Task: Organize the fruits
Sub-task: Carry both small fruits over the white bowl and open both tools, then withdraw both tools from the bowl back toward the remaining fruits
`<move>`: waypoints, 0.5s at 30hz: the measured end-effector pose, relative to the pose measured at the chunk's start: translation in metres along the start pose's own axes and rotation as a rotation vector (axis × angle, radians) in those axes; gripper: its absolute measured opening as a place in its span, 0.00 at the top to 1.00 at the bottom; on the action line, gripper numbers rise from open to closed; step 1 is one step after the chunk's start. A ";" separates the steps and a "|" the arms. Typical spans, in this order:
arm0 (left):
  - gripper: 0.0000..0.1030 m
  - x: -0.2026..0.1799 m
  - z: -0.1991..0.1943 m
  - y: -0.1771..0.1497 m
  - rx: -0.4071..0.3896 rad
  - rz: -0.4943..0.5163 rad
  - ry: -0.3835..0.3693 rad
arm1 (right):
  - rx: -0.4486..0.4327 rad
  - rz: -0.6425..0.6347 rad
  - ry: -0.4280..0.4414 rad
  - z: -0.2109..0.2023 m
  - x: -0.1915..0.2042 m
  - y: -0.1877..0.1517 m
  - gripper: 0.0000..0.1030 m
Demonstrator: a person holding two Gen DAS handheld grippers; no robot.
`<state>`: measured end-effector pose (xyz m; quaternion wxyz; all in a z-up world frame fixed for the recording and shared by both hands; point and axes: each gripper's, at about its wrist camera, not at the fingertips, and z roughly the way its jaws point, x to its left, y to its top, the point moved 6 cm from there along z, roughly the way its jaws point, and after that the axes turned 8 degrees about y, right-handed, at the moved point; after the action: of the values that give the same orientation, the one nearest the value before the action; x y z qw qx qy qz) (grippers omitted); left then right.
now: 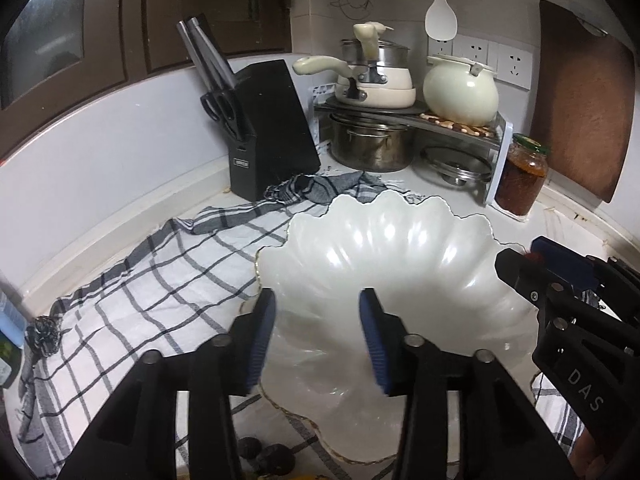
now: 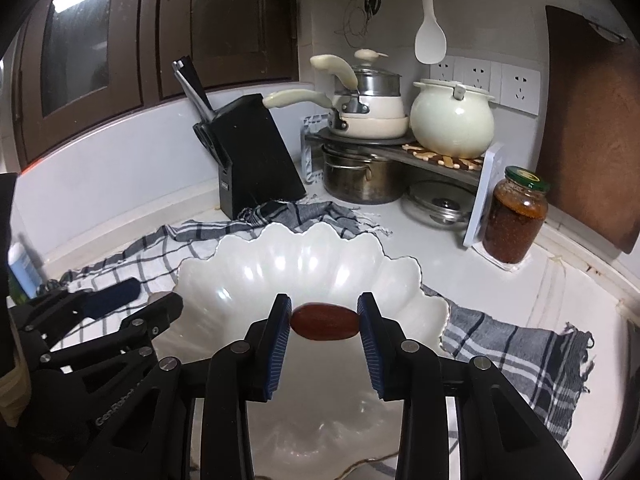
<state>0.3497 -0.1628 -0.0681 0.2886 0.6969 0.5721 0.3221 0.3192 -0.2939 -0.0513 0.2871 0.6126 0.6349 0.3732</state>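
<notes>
Right gripper [image 2: 324, 320]: over the bowl [image 2: 240, 264], jaws slightly apart; a red-brown fruit [image 2: 325, 322] sits between the pads, which hardly press it, probably to let it fall in.
Left gripper [image 1: 316, 320]: jaws partly apart, nothing between them, over the bowl's near-left rim.
Bowl: white, scalloped, on a checked cloth [image 1: 140, 280] in the counter's middle; inside looks empty.
Other fruits [image 1: 264, 456]: dark, on the cloth at the bowl's near edge.
Jar [image 2: 516, 216]: lid on, reddish paste, toward the right back corner.
</notes>
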 end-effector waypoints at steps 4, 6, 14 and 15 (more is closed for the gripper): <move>0.45 0.004 -0.006 0.001 -0.015 0.001 0.024 | -0.034 0.021 -0.041 -0.009 -0.006 0.001 0.26; 0.42 0.006 -0.010 0.001 -0.023 0.001 0.034 | -0.046 0.021 -0.057 -0.013 -0.008 0.002 0.23; 0.30 0.017 -0.039 0.007 -0.078 -0.011 0.072 | -0.081 0.036 -0.090 -0.035 -0.009 0.008 0.15; 0.29 0.019 -0.043 0.008 -0.084 -0.013 0.074 | -0.089 0.037 -0.094 -0.039 -0.008 0.009 0.14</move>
<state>0.3236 -0.1443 -0.0332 0.2985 0.6681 0.5726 0.3696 0.2931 -0.3074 -0.0233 0.3367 0.6277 0.5918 0.3772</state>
